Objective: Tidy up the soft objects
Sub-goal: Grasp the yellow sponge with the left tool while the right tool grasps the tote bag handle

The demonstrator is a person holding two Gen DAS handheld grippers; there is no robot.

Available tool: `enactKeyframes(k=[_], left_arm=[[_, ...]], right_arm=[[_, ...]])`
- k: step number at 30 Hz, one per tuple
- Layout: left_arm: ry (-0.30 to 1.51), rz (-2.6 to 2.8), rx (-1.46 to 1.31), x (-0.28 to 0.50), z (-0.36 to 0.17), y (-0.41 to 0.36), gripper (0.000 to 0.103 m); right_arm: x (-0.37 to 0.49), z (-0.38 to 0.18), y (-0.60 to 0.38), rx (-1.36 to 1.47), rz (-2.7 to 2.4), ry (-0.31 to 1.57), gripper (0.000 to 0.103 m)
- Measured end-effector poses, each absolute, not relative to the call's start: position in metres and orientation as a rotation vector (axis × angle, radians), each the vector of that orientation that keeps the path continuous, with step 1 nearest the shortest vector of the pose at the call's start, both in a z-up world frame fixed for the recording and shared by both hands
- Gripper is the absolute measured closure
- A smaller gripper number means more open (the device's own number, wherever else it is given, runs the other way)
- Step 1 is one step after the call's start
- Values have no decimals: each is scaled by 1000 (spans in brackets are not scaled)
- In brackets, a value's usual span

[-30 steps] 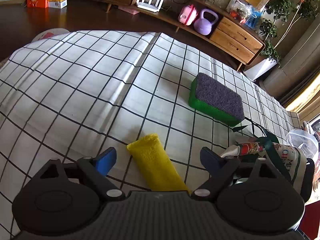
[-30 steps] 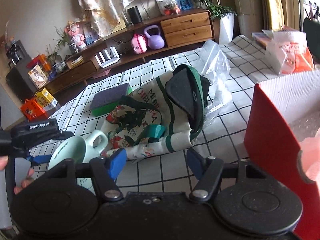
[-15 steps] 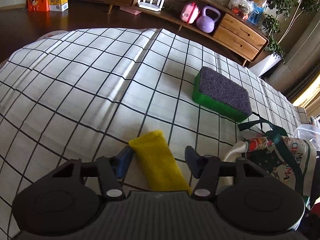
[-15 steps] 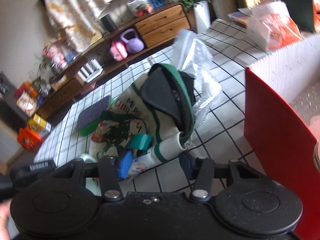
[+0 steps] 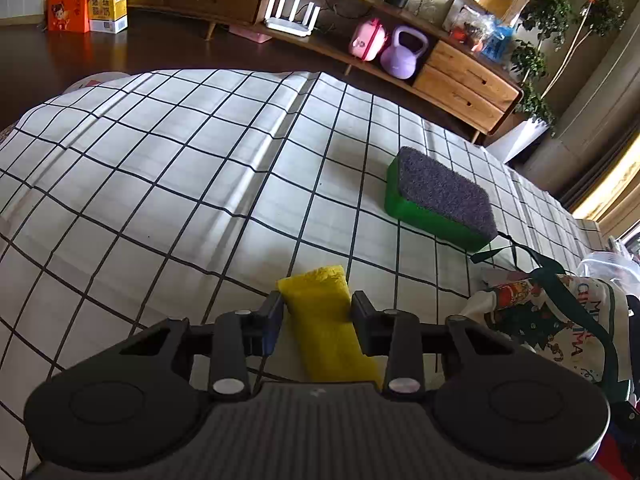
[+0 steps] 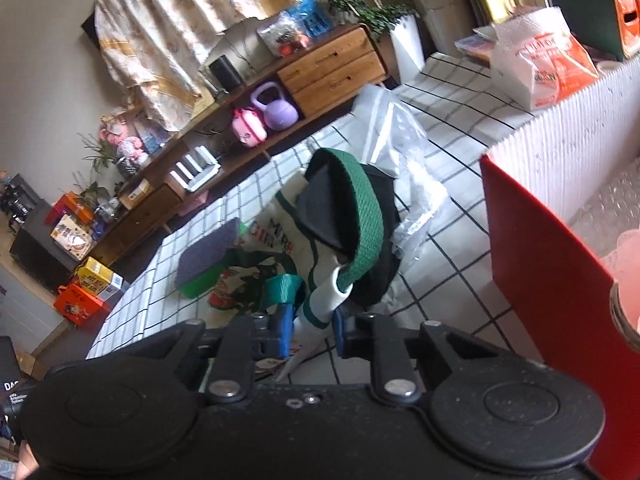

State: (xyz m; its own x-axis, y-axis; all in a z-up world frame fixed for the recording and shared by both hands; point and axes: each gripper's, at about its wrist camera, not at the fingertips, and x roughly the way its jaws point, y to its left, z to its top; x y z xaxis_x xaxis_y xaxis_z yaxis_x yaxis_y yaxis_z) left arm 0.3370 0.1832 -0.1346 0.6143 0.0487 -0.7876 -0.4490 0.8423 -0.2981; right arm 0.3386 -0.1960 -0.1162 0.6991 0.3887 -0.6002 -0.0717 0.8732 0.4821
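- While both pairs of jaws are closing, the left gripper [image 5: 316,312] is pinching a yellow cloth [image 5: 326,320] lying flat on the checked tablecloth [image 5: 160,168]; its pads are sitting against the cloth's two long sides, just short of its far end.
- The right gripper [image 6: 310,330] is nipping the rolled white edge of a printed Christmas tote bag [image 6: 320,308], with the fabric standing up between the blue pads; the bag is lying crumpled near the middle of the table.
- Yellow cloth, one: looking light, plush and limp. I am judging it will droop from any grip, so a hold near the middle of its length should carry it better than a corner.
- Tote bag, one: soft canvas with green webbing straps [image 6: 366,216], bulkier and probably holding something dark inside. The hem is giving a firm bite, but the body is likely to swing and drag.
- Sponge [image 5: 438,200], one: a green block with a grey scouring top, lying apart from the cloth on bare tablecloth; springy, best taken across its short sides.
- Clear plastic bag [image 6: 400,148], one, lying just behind the tote: slippery and crinkly.
- Red box [image 6: 548,276], one, standing open at the right, probably the place for the goods.
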Motion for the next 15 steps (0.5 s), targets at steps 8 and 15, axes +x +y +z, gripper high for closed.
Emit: enactKeyframes(k=[8, 15], left_arm=[[843, 271, -505, 324, -131, 194, 93], [866, 231, -549, 321, -132, 199, 93]], right_arm=[[321, -92, -190, 366, 330, 671, 89], [311, -71, -195, 319, 377, 626, 91]])
